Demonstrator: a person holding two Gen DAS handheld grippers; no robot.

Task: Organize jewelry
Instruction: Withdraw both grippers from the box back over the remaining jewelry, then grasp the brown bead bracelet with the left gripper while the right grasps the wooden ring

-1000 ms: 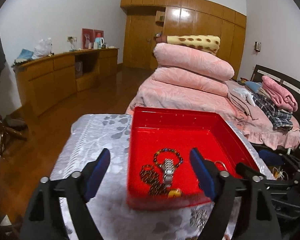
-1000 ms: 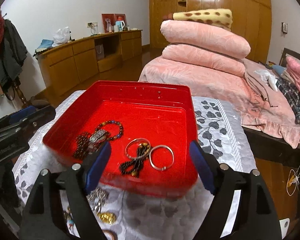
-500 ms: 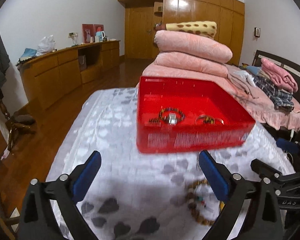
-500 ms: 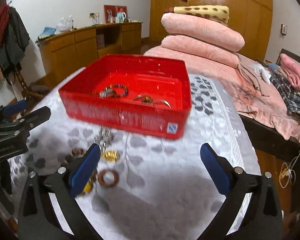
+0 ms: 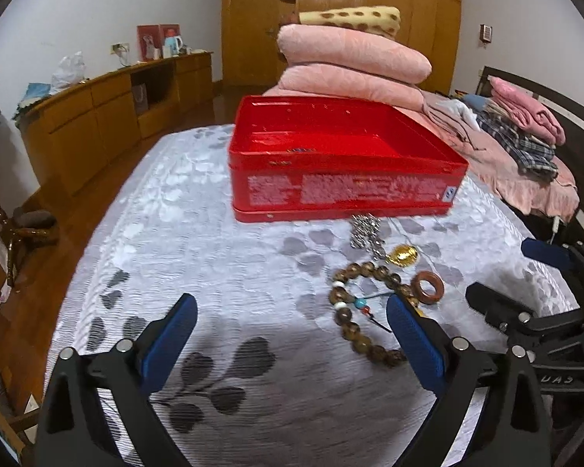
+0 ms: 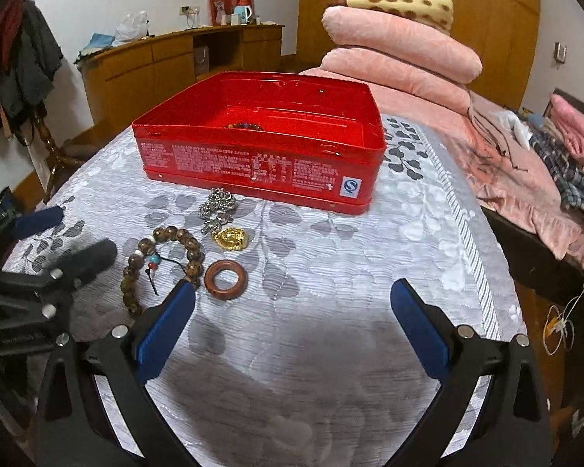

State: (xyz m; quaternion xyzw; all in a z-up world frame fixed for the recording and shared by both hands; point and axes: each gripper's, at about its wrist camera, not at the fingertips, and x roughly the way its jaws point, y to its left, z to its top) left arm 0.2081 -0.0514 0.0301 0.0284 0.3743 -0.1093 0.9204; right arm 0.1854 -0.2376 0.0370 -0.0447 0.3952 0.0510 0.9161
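So both hand-held grippers are spread wide with nothing between the pads: the left hand-held gripper [image 5: 292,334] is closing a touch over bare cloth, and the right hand-held gripper [image 6: 292,319] is released, empty too.

The loose jewelry sits on the tabletop [image 6: 331,272], on a grey leaf-print cloth, just in front of the red tin [image 6: 261,148]. In the right wrist view, taking the wooden ring [image 6: 226,279] as the dial centre: the bead bracelet [image 6: 163,260] is at about 9 o'clock, the gold pendant [image 6: 233,238] at 12 and the silver chain [image 6: 217,204] beyond it, nearly touching the tin wall. A few beads already show inside the tin; the rest of its contents is hidden by the wall.

Handling guesses:
- Bracelet: light, floppy, beads probably slick. I'd pinch across the strand at one side of the loop, not try to span the whole loop. It'll dangle, so lift clear of the tin rim.
- Wooden ring: stiff, light and lies flat, so there's little edge to catch. Close the pads across its outer edge and expect it to skate on the cloth.
- Pendant: small, smooth and likely to squirt out. Grip its broad sides.
- Chain: limp heap, so grab the thick of the pile. It may snag on the pendant, which lies right against it.
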